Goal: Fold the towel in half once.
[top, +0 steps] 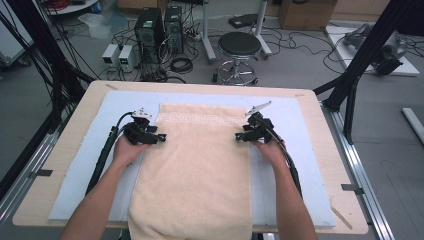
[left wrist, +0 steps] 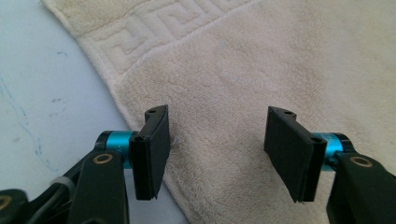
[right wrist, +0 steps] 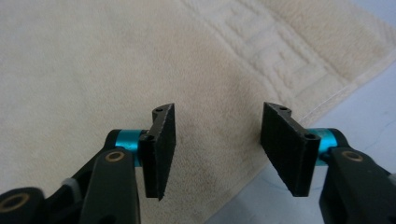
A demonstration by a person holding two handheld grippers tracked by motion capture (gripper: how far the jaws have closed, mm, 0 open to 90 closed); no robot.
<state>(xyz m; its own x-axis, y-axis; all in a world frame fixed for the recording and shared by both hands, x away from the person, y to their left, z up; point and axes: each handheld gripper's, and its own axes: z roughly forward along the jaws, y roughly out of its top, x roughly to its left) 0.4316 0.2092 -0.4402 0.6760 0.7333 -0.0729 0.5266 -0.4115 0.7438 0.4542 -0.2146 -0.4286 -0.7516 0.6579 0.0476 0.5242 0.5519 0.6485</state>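
A: Nearest the camera: cream terry towel with a woven key-pattern border [top: 197, 165], spread lengthwise on the pale blue mat [top: 80, 170] over the light wooden counter [top: 65, 125], near end draped over the counter's front edge. No fold made yet, judging by the flat lie; the whole fold left to do.

B: And the hands?

A: Both forearms in from the bottom, spread to either side of the towel. Left tool [top: 161, 137] at the towel's left edge, right tool [top: 239, 136] at its right edge, level with each other, just short of the patterned border, tips turned inward toward the cloth.

B: State of the tools?

A: Left tool [left wrist: 215, 149] with jaws parted, straddling the towel's side hem, pads clear of the cloth. Right tool [right wrist: 217, 149] likewise parted over the opposite hem, nothing pinched. Likely stage: the approach to a two-handed grasp of the edges.

B: Farther off?

A: Black round stool on a chrome base [top: 240, 47] and dark computer towers [top: 160, 27] on the grey floor beyond the counter.
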